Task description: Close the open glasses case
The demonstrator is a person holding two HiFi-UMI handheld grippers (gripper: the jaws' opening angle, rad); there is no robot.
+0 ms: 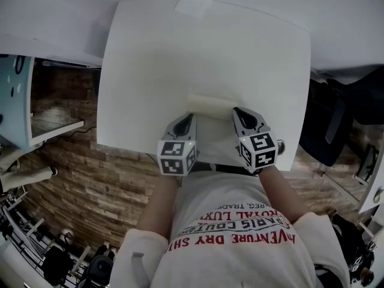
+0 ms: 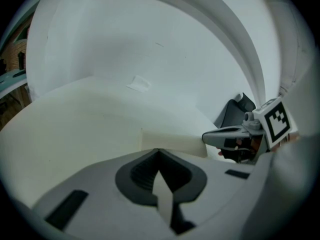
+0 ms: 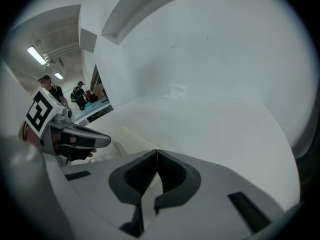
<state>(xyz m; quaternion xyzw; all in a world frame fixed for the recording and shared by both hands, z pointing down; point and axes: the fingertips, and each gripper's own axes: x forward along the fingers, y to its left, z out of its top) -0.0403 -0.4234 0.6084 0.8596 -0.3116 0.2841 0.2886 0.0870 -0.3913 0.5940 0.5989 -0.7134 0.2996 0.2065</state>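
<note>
A cream glasses case lies as a low oblong block on the white table, close to the front edge. Whether its lid is up cannot be told from here. My left gripper sits just in front of the case's left end, jaws shut with nothing between them. My right gripper is at the case's right end, also shut and empty. The left gripper view shows its own jaws closed, the case just beyond and the right gripper beside it. In the right gripper view its jaws meet, with the case and the left gripper to the left.
A small taped patch marks the table's far edge. A dark chair or bag stands right of the table and a light blue cabinet to the left. Brick-patterned floor lies below. People stand far off.
</note>
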